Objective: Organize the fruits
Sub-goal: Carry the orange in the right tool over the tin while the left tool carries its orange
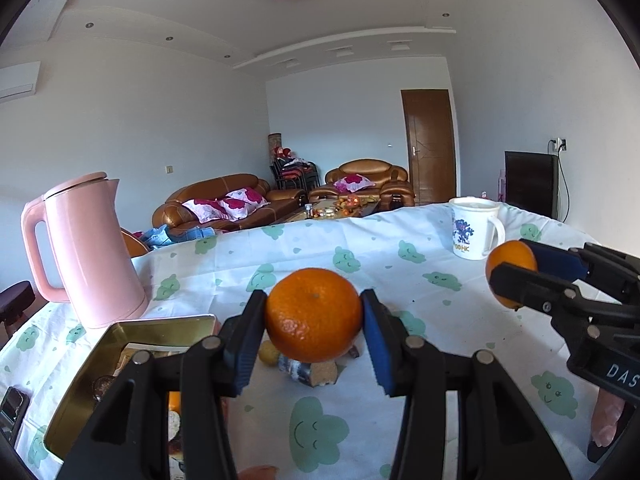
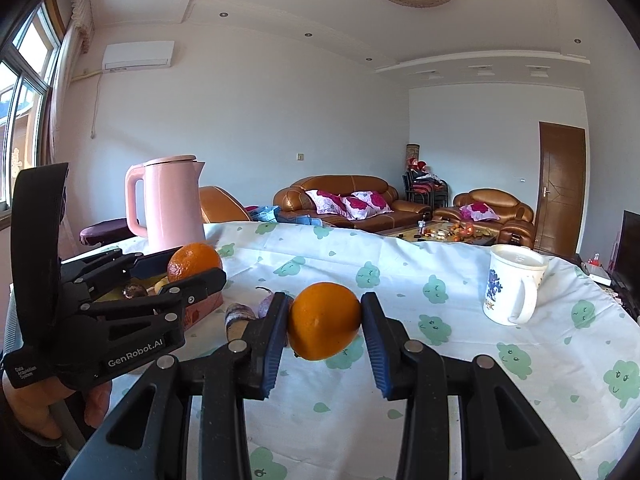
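My left gripper is shut on an orange mandarin and holds it above the table, just right of an open gold tin with small items inside. My right gripper is shut on a second orange, also held above the table. Each gripper shows in the other's view: the right gripper with its orange at the right, the left gripper with its mandarin over the tin at the left. A small yellow fruit and a purple-brown item lie on the cloth below.
A pink kettle stands at the left behind the tin. A white mug stands at the back right. The table has a white cloth with green cloud prints. A dark phone lies at the left edge.
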### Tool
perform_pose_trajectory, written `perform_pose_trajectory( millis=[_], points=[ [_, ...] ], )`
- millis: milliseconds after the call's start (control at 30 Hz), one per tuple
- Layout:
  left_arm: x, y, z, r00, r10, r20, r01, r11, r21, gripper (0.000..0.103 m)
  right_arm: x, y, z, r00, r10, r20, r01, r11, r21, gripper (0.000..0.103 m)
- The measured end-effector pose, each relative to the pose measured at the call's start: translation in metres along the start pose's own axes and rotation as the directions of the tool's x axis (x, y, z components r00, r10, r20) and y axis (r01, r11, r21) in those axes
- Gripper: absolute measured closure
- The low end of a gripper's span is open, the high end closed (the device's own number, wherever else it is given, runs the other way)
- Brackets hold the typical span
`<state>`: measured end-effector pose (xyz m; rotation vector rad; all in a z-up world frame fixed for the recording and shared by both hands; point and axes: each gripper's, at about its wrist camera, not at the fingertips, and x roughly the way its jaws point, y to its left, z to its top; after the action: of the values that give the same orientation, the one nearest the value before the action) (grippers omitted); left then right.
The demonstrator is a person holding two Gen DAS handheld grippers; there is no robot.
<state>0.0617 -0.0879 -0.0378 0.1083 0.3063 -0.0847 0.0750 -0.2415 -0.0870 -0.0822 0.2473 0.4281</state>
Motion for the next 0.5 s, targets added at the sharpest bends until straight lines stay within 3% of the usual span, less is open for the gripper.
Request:
perform_pose_trajectory(
  millis=[500],
  points=[
    [-0.013, 0.048, -0.009, 0.997, 0.071, -0.022, -0.073, 0.995, -0.067, 0.054, 0.021, 0.038, 0.011, 0.996, 0.084, -0.024, -0.085, 0.995, -0.043, 0.064]
  ],
)
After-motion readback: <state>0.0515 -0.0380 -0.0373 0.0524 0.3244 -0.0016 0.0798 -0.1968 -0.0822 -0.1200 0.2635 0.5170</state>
